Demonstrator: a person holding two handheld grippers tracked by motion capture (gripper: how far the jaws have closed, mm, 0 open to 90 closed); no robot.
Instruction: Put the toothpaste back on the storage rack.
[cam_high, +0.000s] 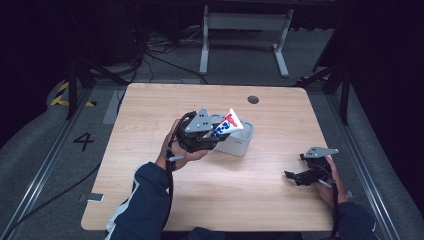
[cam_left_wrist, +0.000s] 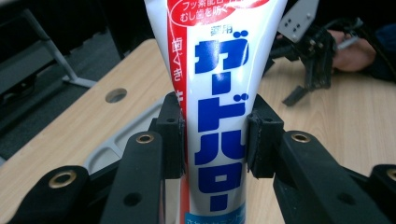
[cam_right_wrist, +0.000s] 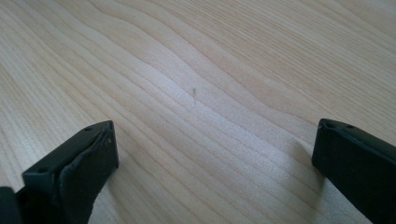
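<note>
A white toothpaste tube (cam_high: 227, 125) with blue and red print is held tilted above a grey holder (cam_high: 239, 141) near the table's middle. My left gripper (cam_high: 212, 134) is shut on the tube; in the left gripper view both pads press the tube (cam_left_wrist: 219, 107) from either side, the left pad (cam_left_wrist: 170, 135) on its red stripe. My right gripper (cam_high: 292, 176) rests low over the wood at the right, its jaws wide apart with bare tabletop (cam_right_wrist: 205, 102) between them. It also appears far off in the left gripper view as the right gripper (cam_left_wrist: 292, 95).
The wooden table (cam_high: 165, 185) has a round cable hole (cam_high: 253, 99) near its far edge. A grey compartment tray (cam_left_wrist: 126, 135) lies under the tube. Beyond the table stand a white desk frame (cam_high: 245, 30) and floor cables.
</note>
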